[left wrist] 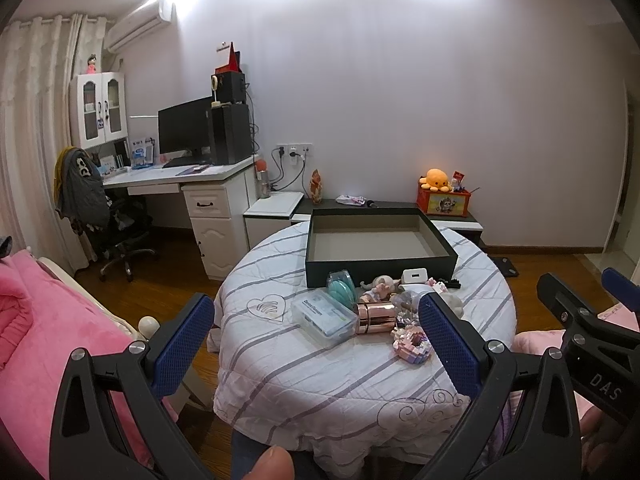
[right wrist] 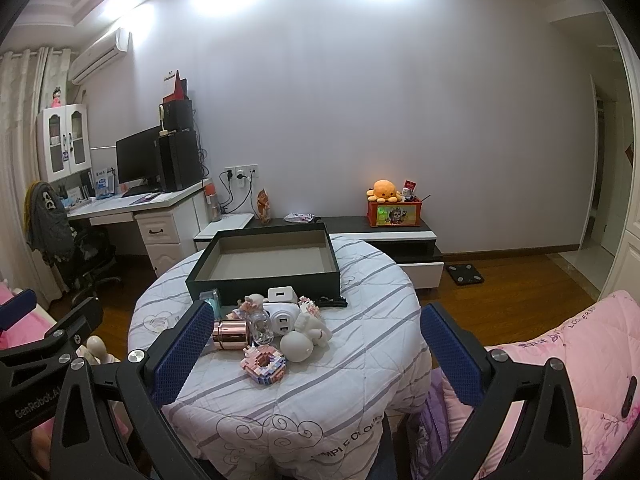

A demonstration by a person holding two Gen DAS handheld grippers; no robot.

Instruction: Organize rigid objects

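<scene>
A round table with a striped white cloth (left wrist: pixel 288 364) (right wrist: pixel 360 356) holds an empty dark box (left wrist: pixel 380 240) (right wrist: pixel 268 260) at its far side. In front of the box lie a clear plastic case (left wrist: pixel 324 316), a teal clam-shaped case (left wrist: pixel 342 288), a rose-gold cylinder (left wrist: pixel 374 317) (right wrist: pixel 231 334), a pink brick donut (left wrist: pixel 414 344) (right wrist: pixel 265 364), a white charger (left wrist: pixel 414 277) (right wrist: pixel 281 294), a small doll (left wrist: pixel 380 285) and a white figurine (right wrist: pixel 304 336). My left gripper (left wrist: pixel 316 344) and right gripper (right wrist: pixel 318 350) are both open and empty, held above the table's near edge.
A pink bed (left wrist: pixel 36 328) lies at the left and a pink quilt (right wrist: pixel 580 368) at the right. A white desk (left wrist: pixel 180 178) with monitor and an office chair (left wrist: pixel 116 224) stand at the back left. A low cabinet (right wrist: pixel 400 236) carries a red toy box with an orange plush.
</scene>
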